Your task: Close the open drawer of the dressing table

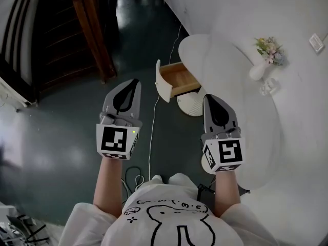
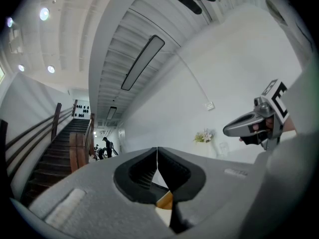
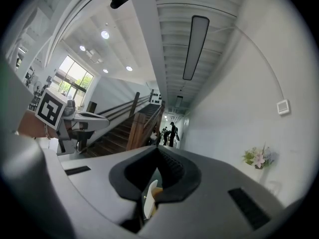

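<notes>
The white dressing table [image 1: 287, 132] stands at the right in the head view. Its drawer [image 1: 177, 78] is pulled out to the left, showing a wooden inside and a white front panel [image 1: 162, 82]. My left gripper [image 1: 134, 83] hangs shut and empty just left of and below the drawer front. My right gripper [image 1: 209, 97], also shut and empty, is just below the drawer, beside the table's edge. In the left gripper view the jaws [image 2: 157, 154] are pressed together, with a sliver of the drawer's wood [image 2: 165, 201] below them. The right gripper's [image 3: 158, 152] own view shows the white drawer front [image 3: 148, 199].
A white vase of flowers [image 1: 265, 55] and a small glass item [image 1: 268, 86] stand on the tabletop. A round white stool [image 1: 192, 105] sits under the drawer. A white cable [image 1: 151, 137] runs along the dark floor. A wooden staircase [image 1: 92, 29] rises at the far left.
</notes>
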Demonstrator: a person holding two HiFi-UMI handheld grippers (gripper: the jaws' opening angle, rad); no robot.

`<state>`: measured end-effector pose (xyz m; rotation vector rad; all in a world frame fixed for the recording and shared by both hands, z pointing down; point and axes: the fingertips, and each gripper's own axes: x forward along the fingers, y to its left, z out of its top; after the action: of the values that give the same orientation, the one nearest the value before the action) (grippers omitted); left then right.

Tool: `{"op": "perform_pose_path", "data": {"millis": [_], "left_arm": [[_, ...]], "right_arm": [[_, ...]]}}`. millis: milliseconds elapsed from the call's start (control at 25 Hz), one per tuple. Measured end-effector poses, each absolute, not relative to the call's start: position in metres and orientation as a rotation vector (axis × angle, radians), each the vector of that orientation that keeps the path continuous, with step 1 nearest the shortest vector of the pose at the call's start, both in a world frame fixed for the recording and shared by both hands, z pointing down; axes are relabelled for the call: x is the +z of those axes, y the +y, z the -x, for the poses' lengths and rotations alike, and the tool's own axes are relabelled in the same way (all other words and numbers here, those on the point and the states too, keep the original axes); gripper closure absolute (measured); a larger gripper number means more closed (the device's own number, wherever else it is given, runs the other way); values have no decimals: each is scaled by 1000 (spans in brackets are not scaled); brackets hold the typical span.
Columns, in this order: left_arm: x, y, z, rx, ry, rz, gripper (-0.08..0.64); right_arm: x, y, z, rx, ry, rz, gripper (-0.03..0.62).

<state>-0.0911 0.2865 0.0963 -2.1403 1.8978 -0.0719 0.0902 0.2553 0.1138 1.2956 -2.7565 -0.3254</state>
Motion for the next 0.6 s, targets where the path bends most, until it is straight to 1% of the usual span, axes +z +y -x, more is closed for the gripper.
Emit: {"op": "perform_pose_path", "data": {"millis": [400,600], "left_arm": [[116,241,123,-103,1940,2158,541],[125,210,131,-47,1983,2174,541]], "right_arm": [[119,194,-78,-292,-2731,-1330,597],[133,157,-77,-282,-2734,-1326,595]]}}
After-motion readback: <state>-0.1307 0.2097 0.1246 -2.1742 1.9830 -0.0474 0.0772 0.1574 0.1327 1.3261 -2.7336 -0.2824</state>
